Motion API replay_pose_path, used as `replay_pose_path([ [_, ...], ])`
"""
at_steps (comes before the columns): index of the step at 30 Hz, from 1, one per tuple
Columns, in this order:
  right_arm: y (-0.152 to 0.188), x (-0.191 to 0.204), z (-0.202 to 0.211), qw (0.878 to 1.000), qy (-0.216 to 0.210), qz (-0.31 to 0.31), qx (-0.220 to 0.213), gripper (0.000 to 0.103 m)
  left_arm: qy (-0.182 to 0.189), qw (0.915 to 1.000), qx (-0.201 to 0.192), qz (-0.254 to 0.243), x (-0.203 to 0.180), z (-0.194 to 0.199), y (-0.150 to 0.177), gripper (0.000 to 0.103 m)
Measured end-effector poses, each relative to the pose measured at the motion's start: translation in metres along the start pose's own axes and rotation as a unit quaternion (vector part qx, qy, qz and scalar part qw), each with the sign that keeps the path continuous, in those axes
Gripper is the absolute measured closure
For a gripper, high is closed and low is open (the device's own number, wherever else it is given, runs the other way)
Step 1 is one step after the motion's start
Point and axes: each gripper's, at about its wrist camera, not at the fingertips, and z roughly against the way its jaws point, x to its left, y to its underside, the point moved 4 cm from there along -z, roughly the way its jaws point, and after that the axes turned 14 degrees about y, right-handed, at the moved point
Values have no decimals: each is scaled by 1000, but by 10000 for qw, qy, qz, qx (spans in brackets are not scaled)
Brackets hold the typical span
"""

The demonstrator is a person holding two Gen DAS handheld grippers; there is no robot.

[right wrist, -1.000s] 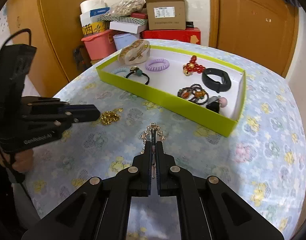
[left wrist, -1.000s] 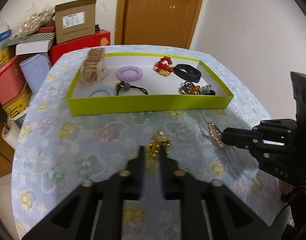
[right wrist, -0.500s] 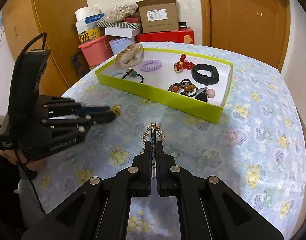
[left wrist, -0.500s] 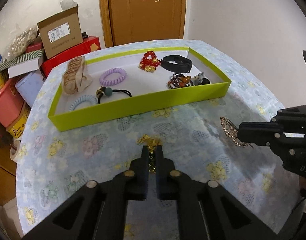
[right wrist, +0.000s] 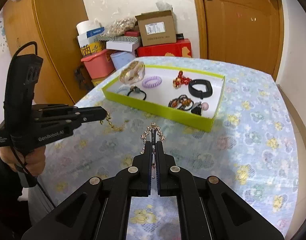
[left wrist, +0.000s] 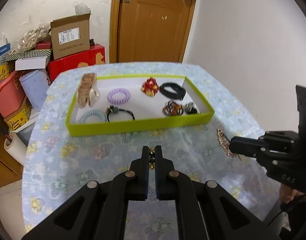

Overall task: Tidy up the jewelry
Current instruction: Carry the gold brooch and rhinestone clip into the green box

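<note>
While both tools hang over the floral bench (right wrist: 263,104), left hand-held gripper (left wrist: 152,150) pinching a gold chain (right wrist: 115,125) at centre frame, right hand-held gripper (right wrist: 153,146) clamped on a rhinestone hair clip (right wrist: 152,132), green tray (left wrist: 141,124) of jewelry beyond, upper centre.

Gold chain (left wrist: 151,158) mostly hidden between left fingers (left wrist: 145,160). Hair clip (right wrist: 153,138) near end hidden between right fingers (right wrist: 147,156). Tray (left wrist: 141,125) contents motion-blurred in left view; tabletop (right wrist: 253,150) near edge cut off.
</note>
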Motion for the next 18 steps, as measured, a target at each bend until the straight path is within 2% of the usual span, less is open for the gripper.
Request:
replay_pose_path([
  [12,-32,-6,15,9996,38,-47,-274,100,237,9990,-383,13,-4,32,-49,98],
  [18,-50,-13,11,9993,77,-63,-355,100,223,9986,-476,-88,-2,32,-81,98],
])
